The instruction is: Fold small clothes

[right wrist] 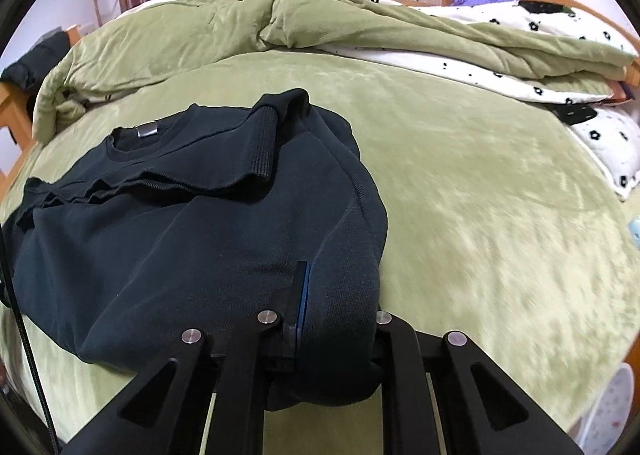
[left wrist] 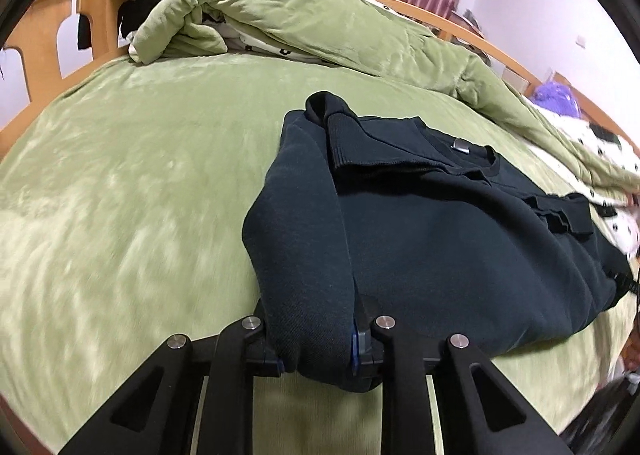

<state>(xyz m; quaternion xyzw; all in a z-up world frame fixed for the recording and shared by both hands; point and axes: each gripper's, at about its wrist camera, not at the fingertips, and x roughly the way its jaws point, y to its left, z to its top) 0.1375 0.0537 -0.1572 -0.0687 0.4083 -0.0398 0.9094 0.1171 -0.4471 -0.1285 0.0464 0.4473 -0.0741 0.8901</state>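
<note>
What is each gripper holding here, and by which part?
Both hold the dark sweatshirt by its near edge: left gripper at its left corner, right gripper at its right corner.

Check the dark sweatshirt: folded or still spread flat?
Partly folded. The dark sweatshirt has both sleeves laid across its body, a ribbed cuff near the collar. Each claw grips its near edge.

Your two wrist cameras look steeply down past their jaws, close over the same dark sweatshirt and bed.
</note>
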